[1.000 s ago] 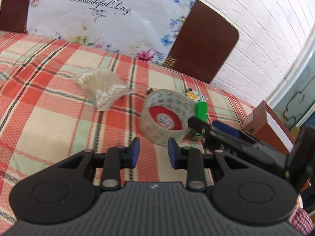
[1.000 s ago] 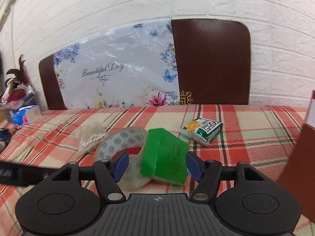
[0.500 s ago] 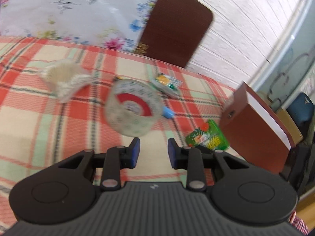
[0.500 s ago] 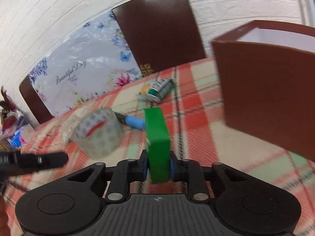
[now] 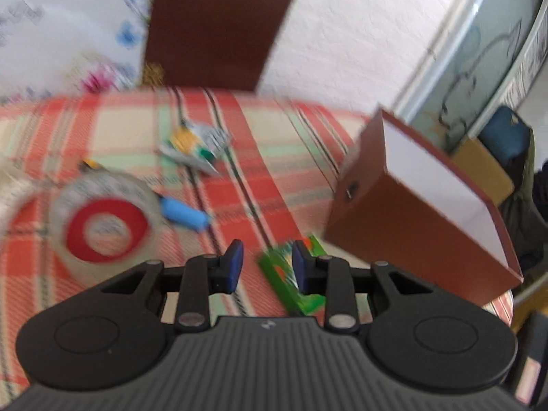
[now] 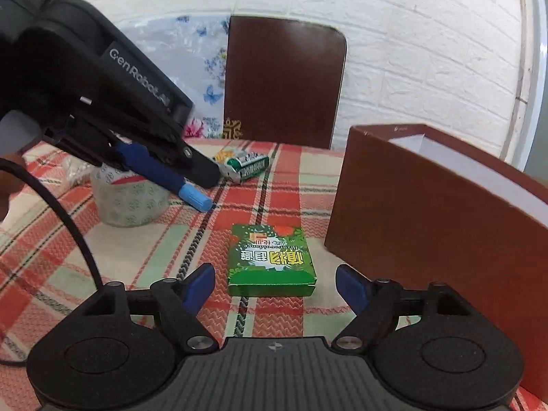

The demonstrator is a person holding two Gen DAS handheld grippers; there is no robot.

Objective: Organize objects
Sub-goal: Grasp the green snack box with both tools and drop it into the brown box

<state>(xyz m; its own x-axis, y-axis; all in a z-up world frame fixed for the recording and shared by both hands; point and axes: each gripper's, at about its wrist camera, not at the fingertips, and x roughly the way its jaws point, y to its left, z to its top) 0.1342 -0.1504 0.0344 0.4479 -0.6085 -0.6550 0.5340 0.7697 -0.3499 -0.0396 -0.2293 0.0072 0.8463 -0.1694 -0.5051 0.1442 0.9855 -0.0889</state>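
Observation:
A green box point(image 6: 272, 260) lies flat on the plaid cloth just ahead of my right gripper point(image 6: 275, 282), which is open and empty. The same green box point(image 5: 284, 274) shows in the blurred left wrist view, under my left gripper point(image 5: 267, 265), which is open and empty. An open brown box point(image 6: 441, 205) with a white inside stands right of it and also shows in the left wrist view point(image 5: 421, 212). A tape roll point(image 6: 128, 198), a blue-capped marker point(image 6: 191, 197) and a green snack packet point(image 6: 245, 166) lie further back.
The left gripper's black body point(image 6: 102, 85) and its cable point(image 6: 65, 219) fill the upper left of the right wrist view. A brown chair back point(image 6: 284, 82) and a flowered plastic sheet point(image 6: 202, 58) stand against the white brick wall. The table edge is right of the brown box.
My right gripper has opened and let go of the green box, which now lies flat on the cloth. My left gripper has swung right towards the brown box.

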